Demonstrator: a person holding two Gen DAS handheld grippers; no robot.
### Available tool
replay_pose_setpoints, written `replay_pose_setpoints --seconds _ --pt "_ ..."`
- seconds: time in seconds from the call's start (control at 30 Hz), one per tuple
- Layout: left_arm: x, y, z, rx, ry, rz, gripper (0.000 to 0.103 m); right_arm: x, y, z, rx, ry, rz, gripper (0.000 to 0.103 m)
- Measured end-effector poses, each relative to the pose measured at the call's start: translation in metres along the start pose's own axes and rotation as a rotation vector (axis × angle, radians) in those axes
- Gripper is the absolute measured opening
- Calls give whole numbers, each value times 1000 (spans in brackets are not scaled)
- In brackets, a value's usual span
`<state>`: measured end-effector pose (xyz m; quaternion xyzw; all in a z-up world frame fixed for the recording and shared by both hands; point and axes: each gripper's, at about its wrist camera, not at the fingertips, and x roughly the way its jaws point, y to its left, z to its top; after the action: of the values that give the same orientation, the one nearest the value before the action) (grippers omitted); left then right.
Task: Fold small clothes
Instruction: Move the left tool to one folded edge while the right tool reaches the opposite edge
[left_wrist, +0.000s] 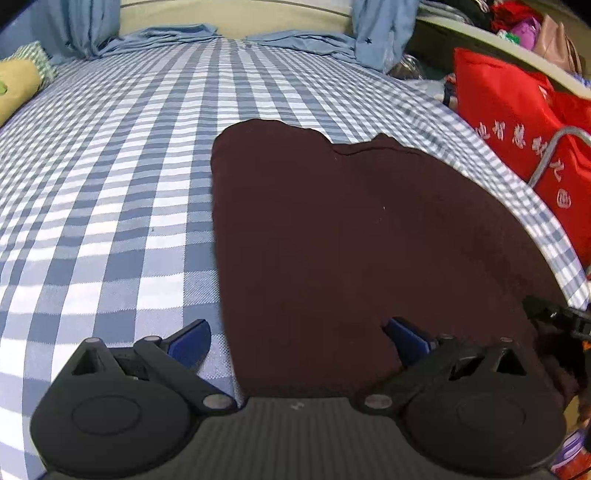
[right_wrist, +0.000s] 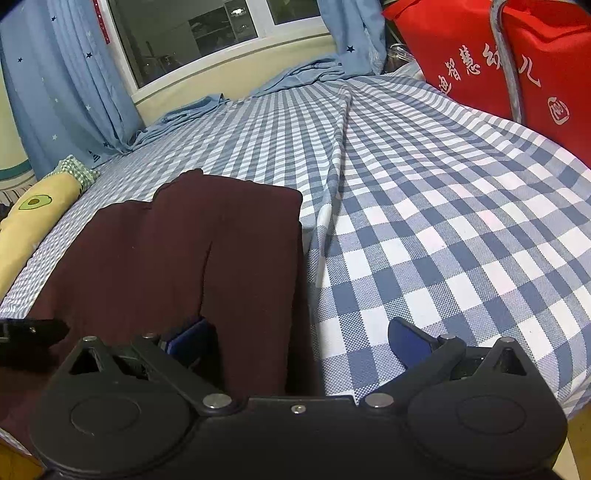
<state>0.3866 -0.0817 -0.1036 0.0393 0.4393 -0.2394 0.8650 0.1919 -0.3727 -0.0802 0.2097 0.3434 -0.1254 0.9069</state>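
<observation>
Maroon garment flat on bed, long axis 6 to 12. Left gripper jaws apart, straddling near-left edge. Right gripper jaws apart over near-right edge. Both equally near.

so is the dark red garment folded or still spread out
Folded: the maroon garment lies as a compact rectangle with layered edges on the checked bedsheet.

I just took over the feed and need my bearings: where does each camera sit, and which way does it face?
Left wrist: on the left hand-held gripper, open, at the near left edge of the dark garment, facing the curtains.
Right wrist: on the right hand-held gripper, open, at the garment's right edge, facing the window.
Shared: garment, checked bedsheet, red bag.
</observation>
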Motion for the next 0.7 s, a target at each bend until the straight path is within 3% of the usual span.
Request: replay_pose_setpoints --seconds 0.27,0.53,0.7 --pt "10 0 6 98 4 -50 103 5 3 0 -38 7 -3 103" --pt "25 7 18 189 29 -148 103 8 -8 1 -62 -10 74 103" --pt "24 12 16 181 7 -166 103 7 -6 0 -57 -15 82 102"
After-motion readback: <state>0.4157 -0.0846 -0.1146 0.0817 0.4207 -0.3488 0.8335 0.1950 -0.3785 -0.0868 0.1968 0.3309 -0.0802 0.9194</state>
